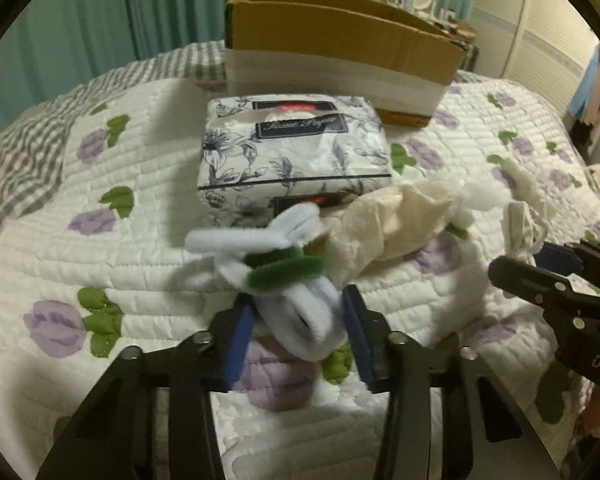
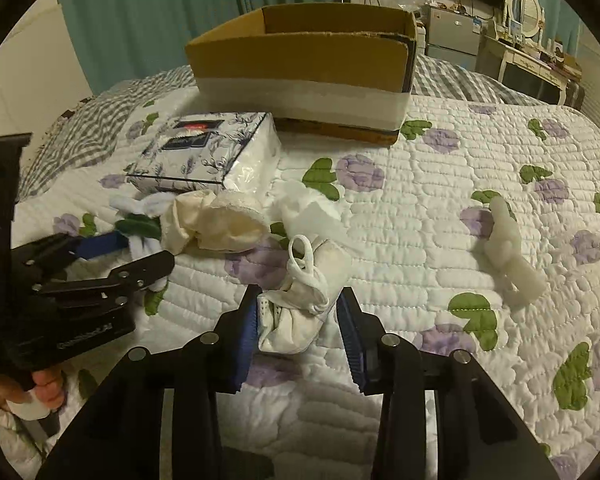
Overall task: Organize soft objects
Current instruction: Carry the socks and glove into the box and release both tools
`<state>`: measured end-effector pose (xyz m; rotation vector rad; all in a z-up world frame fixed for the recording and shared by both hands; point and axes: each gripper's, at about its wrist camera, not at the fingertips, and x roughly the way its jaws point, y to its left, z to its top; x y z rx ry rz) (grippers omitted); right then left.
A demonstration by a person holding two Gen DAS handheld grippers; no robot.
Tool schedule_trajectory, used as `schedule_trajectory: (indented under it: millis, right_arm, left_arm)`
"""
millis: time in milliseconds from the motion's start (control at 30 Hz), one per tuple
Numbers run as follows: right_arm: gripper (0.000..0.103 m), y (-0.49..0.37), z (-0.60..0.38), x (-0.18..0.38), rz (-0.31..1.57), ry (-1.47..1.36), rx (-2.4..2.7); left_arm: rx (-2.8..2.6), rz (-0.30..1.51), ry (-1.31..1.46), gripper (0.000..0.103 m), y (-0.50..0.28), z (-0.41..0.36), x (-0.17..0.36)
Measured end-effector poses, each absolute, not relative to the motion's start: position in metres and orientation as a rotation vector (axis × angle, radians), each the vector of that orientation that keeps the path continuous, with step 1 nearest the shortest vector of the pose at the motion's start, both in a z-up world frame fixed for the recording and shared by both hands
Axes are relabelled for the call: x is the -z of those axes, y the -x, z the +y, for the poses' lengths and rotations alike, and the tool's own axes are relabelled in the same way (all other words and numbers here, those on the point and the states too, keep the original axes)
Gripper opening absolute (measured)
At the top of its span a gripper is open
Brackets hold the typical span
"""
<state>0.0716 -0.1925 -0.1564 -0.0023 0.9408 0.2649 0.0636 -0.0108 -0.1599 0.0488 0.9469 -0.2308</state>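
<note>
My left gripper is shut on a white and green pipe-cleaner bundle, held above the quilt; it also shows in the right wrist view. My right gripper is closed around a crumpled white face mask with ear loops. A cream cloth lies between them. A floral tissue pack sits in front of an open cardboard box.
Everything lies on a white quilt with purple flowers. A white plastic bag lies by the cloth. A whitish soft lump lies to the right. Teal curtains and a dresser stand behind the bed.
</note>
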Motion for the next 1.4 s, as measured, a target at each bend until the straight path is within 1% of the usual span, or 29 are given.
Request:
schedule_trajectory:
  millis: [100,333,500,733,967,1100,1200,1400]
  right_arm:
    - [0.038,-0.069,-0.192,0.152,0.933,0.003,-0.267]
    - [0.038,-0.058,-0.190,0.132,0.891,0.002,-0.282]
    - [0.038,-0.052,-0.191,0.110,0.852,-0.004,-0.300]
    - [0.038,-0.065,-0.197,0.062,0.769,0.022,-0.314]
    - [0.038,-0.104,-0.209,0.008,0.684,0.024,-0.297]
    - [0.038,-0.140,-0.214,-0.016,0.645,0.022,-0.281]
    - [0.038,-0.169,-0.213,-0.026,0.636,0.024,-0.274]
    - [0.038,-0.235,-0.209,-0.020,0.654,0.013,-0.267]
  left_arm:
    - [0.248,0.935,-0.020,0.034,-0.056,-0.007,0.151]
    - [0.289,0.840,0.029,0.032,-0.033,0.001,0.110]
    - [0.295,0.764,0.003,0.032,-0.027,-0.003,0.074]
    - [0.284,0.657,-0.057,0.032,-0.050,-0.021,0.016]
    - [0.287,0.605,-0.088,0.032,-0.100,-0.038,-0.020]
    - [0.286,0.594,-0.115,0.032,-0.129,-0.043,-0.025]
    - [0.285,0.598,-0.134,0.032,-0.155,-0.046,-0.019]
    - [0.255,0.664,-0.129,0.032,-0.206,-0.052,0.014]
